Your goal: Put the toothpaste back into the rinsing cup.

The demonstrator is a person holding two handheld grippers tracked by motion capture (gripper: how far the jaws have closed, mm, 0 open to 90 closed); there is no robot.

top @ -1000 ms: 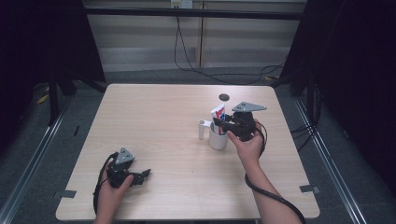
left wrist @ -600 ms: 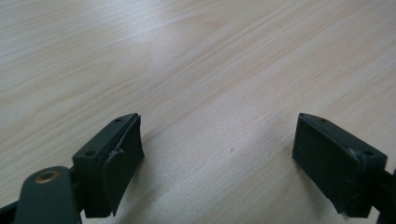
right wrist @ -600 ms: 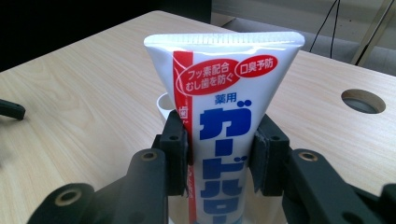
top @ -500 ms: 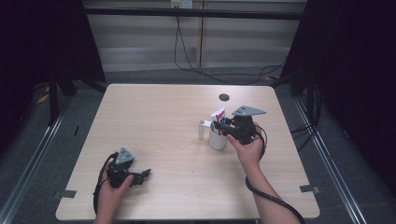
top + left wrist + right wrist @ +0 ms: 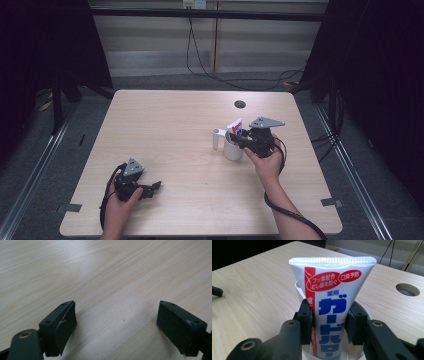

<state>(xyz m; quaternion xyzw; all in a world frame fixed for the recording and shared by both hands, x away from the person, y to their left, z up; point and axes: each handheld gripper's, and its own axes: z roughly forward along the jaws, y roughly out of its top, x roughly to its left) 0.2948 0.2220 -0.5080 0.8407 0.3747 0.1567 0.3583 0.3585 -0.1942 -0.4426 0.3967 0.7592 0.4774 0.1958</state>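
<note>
Standing in the cup (image 5: 233, 148), crimped end up: one toothpaste tube (image 5: 331, 302), white with red and blue print
- Right gripper (image 5: 242, 142): clamped on the tube at mid-body, both pads pressed to its sides, the tube's lower part inside the cup's rim
- Change since a second ago: the gripper and tube have shifted only slightly against the cup; grip unchanged. Judged: the tube is either being seated in or drawn from the cup, and the frames do not settle which
- Cup: on the table (image 5: 170, 130), a small white post just left of it, a round hole behind it
- Left gripper (image 5: 150, 189): far left of the cup, near the table's front edge, jaws wide apart, nothing between them, idle
</note>
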